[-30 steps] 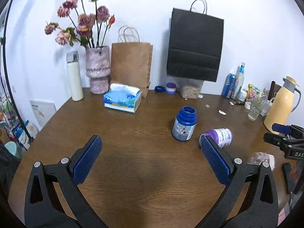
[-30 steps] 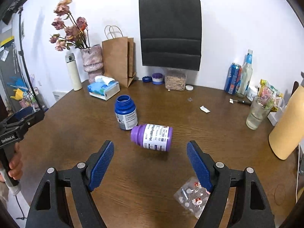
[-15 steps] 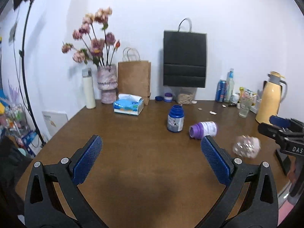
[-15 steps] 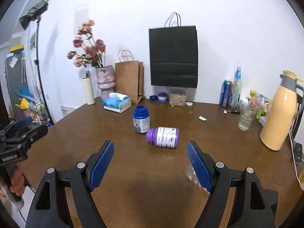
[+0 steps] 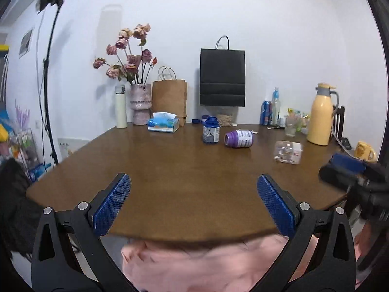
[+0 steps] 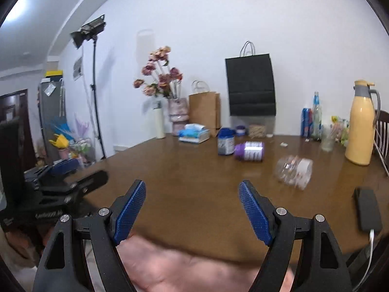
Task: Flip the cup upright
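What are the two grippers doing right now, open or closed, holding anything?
Left gripper: jaws open wide, holding nothing.
Right gripper: jaws open wide, holding nothing; the clear cup lies on its side on the table, untouched.

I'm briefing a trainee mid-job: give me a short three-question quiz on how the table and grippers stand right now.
1. True or false: the clear cup stands upright on the table.
2. Which lies on its side beside the blue bottle? A) purple bottle B) yellow jug C) tissue box
3. Fill in: the left gripper and the right gripper are both ____.

Key: 1 false, it lies tipped over; 2 A; 3 open, holding nothing.
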{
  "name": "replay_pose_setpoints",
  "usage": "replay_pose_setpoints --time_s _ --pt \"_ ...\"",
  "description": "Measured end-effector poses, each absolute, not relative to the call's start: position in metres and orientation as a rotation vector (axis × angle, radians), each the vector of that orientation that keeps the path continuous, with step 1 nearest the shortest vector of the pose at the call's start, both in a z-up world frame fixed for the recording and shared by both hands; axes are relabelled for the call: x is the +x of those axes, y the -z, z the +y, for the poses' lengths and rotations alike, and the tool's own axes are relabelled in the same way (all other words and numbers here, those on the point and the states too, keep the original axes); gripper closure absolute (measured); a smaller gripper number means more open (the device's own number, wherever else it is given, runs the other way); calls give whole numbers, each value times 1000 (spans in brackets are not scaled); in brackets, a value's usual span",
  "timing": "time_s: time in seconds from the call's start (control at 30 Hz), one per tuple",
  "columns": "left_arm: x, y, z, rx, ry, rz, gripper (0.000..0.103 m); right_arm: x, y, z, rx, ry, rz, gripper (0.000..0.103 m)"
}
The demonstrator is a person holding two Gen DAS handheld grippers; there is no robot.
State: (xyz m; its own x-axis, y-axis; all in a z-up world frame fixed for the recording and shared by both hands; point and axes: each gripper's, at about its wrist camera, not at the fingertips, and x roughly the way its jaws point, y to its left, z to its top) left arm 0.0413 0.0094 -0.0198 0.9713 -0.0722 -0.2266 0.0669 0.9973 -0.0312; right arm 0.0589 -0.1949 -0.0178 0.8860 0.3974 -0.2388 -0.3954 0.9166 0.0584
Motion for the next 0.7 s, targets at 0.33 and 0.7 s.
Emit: replay_pose_setpoints --time_s 0.33,0.7 --pt "-12 42 1 68 43 93 0 9 38 -200 27 -352 207 19" --pt "-14 41 4 63 51 98 0 11 43 -193 13 -367 241 19"
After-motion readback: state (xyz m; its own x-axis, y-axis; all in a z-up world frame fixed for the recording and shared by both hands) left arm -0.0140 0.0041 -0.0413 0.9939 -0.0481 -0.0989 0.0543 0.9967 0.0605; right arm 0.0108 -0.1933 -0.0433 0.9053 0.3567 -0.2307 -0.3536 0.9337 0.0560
